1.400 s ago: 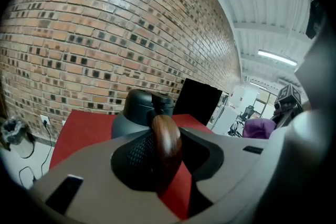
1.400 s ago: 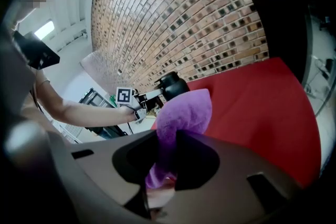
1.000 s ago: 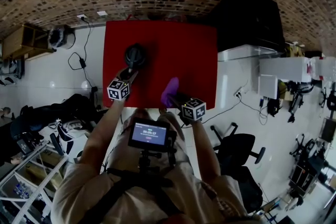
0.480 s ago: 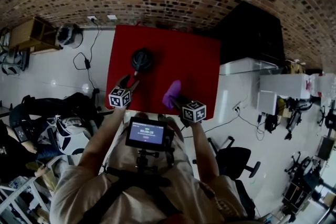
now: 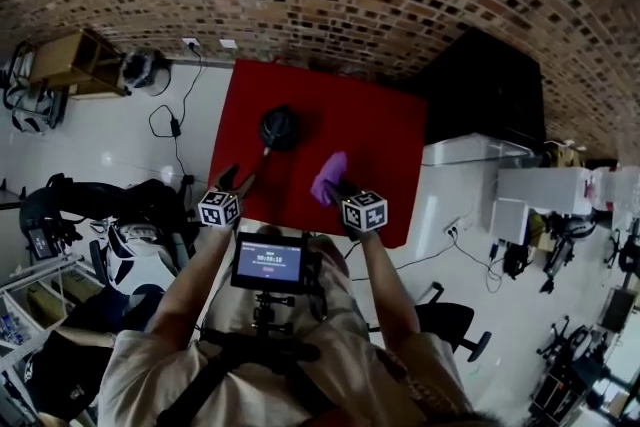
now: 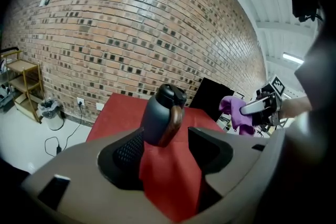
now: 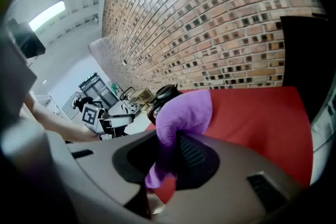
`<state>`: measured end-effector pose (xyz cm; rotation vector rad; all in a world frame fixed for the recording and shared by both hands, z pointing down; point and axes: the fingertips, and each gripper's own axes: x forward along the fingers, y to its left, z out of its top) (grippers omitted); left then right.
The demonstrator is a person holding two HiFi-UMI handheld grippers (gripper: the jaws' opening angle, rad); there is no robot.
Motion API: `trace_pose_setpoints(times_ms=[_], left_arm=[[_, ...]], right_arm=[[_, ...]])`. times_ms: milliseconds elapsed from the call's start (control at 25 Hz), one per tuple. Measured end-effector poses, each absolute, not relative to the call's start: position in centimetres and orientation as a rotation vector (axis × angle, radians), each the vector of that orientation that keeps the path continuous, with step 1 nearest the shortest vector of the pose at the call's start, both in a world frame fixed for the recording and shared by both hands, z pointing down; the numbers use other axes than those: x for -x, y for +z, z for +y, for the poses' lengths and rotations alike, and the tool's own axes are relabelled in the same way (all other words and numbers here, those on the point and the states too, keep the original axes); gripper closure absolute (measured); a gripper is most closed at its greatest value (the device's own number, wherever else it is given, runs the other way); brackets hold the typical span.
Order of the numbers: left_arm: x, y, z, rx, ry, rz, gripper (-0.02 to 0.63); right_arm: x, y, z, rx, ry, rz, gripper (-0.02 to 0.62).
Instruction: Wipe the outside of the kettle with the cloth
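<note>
A dark kettle (image 5: pixel 279 127) with a wooden handle (image 6: pixel 172 122) stands upright on the red table (image 5: pixel 370 130). My left gripper (image 5: pixel 238 180) is open near the table's front left edge. Its jaws have just been opening; nothing is between them, and the kettle (image 6: pixel 159 113) stands a little beyond the tips. My right gripper (image 5: pixel 338 186) is shut on a purple cloth (image 5: pixel 328 177), held above the table to the right of the kettle. In the right gripper view the cloth (image 7: pixel 184 112) bulges out of the jaws and covers part of the kettle (image 7: pixel 164 93) behind it.
A brick wall runs behind the table. A black cabinet (image 5: pixel 485 80) stands to its right and a wooden shelf (image 5: pixel 72 63) to its far left. Cables (image 5: pixel 165 120), bags (image 5: pixel 95 205) and an office chair (image 5: pixel 452 343) are on the white floor.
My left gripper was at the kettle's handle; it has opened and drawn back toward the front edge. The right gripper with the cloth has shifted slightly.
</note>
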<state>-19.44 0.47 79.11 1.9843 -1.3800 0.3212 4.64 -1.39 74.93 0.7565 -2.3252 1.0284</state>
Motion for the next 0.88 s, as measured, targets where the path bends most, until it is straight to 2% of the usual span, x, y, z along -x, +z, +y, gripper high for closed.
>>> trace_pose_setpoints(times_ms=[240, 440, 720, 880], left_arm=[[19.8, 78.5, 0.6, -1.992, 0.346, -1.378, 0.342], [19.2, 78.0, 0.1, -2.001, 0.368, -1.318, 0.342], [18.2, 77.3, -1.0, -1.997, 0.34, -1.259, 0.342], [17.1, 77.8, -1.6, -2.006, 0.343, -1.214, 0.342]], right_arm=[[2.7, 75.0, -5.1, -0.67, 0.905, -2.398, 0.502], [8.2, 80.8, -7.6, -0.697, 0.848, -2.36, 0.5], [8.3, 84.0, -7.2, -0.842, 0.903, -2.501, 0.497], [7.1, 90.6, -6.1, -0.9, 1.058, -2.28, 0.499]])
